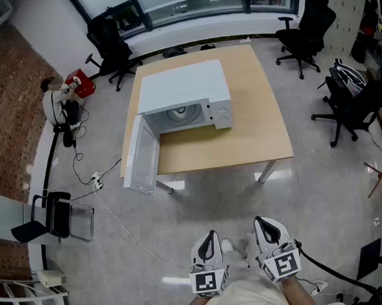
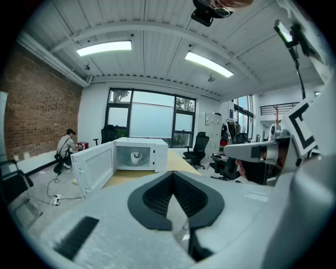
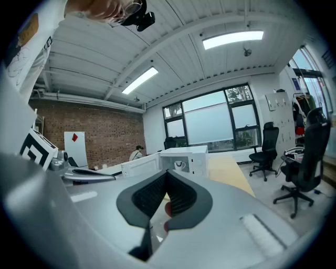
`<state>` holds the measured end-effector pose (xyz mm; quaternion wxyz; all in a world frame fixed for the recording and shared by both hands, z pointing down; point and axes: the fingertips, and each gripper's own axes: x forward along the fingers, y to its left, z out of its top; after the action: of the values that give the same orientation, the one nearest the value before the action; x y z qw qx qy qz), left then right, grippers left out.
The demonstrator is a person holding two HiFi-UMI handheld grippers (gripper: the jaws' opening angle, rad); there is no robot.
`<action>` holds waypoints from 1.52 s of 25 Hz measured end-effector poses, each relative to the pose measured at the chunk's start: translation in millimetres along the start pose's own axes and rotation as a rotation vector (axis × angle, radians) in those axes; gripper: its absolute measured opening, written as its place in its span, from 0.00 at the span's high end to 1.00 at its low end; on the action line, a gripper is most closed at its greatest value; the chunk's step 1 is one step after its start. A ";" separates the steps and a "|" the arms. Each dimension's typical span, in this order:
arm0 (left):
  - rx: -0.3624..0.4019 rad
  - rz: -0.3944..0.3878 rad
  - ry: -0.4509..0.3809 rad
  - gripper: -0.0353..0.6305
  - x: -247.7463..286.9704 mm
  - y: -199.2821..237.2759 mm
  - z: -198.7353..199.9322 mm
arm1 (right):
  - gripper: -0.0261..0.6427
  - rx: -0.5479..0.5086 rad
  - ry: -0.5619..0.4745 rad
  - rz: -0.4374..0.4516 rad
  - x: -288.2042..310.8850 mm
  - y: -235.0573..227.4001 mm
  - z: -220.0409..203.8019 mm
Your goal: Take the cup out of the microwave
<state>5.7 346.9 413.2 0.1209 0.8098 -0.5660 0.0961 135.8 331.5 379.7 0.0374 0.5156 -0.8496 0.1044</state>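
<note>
A white microwave (image 1: 186,97) stands on a wooden table (image 1: 253,112), its door (image 1: 141,158) swung wide open to the left. In the left gripper view a white cup (image 2: 136,156) sits upright on the turntable inside the microwave (image 2: 152,153). The right gripper view shows the same cup (image 3: 179,164) in the open cavity. Both grippers are held low and close to the person, far back from the table. My left gripper (image 1: 210,236) is shut with nothing in it. My right gripper (image 1: 265,224) hangs beside it, jaws together and empty.
Black office chairs stand at the back left (image 1: 110,44), back right (image 1: 306,25) and right (image 1: 356,103). A person (image 1: 57,102) sits on the floor at the left wall. A white cable (image 1: 118,224) runs across the floor, and a black chair (image 1: 49,215) stands left.
</note>
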 end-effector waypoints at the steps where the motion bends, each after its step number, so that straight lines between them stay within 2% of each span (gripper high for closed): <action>1: -0.005 -0.002 0.014 0.94 -5.0 -1.0 -1.0 | 0.95 0.012 0.004 0.006 -1.3 7.6 -2.1; 4: -0.027 0.008 0.027 0.94 -16.6 -3.2 3.1 | 0.95 0.019 0.019 0.029 -2.9 23.8 -6.6; 10: -0.056 0.086 -0.009 0.94 -24.6 -3.2 19.0 | 0.95 -0.004 0.053 0.095 -1.4 28.1 -17.4; 16: -0.064 0.086 -0.038 0.94 -12.8 -19.2 30.9 | 0.95 0.023 0.041 0.158 0.9 24.6 -13.1; 22: -0.074 0.085 -0.032 0.94 -1.2 -35.6 34.5 | 0.95 0.030 0.041 0.172 0.4 6.2 -8.1; 27: -0.081 0.132 -0.046 0.94 3.1 -46.6 38.6 | 0.95 0.031 0.039 0.218 -2.7 -12.2 -6.0; 32: -0.107 0.196 -0.043 0.94 19.7 -30.5 36.2 | 0.95 0.025 0.056 0.256 24.6 -22.0 -7.0; 38: -0.135 0.201 -0.043 0.94 80.1 23.7 43.1 | 0.95 0.006 0.074 0.299 104.4 -18.1 -4.2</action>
<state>11.5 254.4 397.6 0.1527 0.7408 -0.6521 0.0521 102.9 233.7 404.2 0.0511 0.3793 -0.9147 0.1301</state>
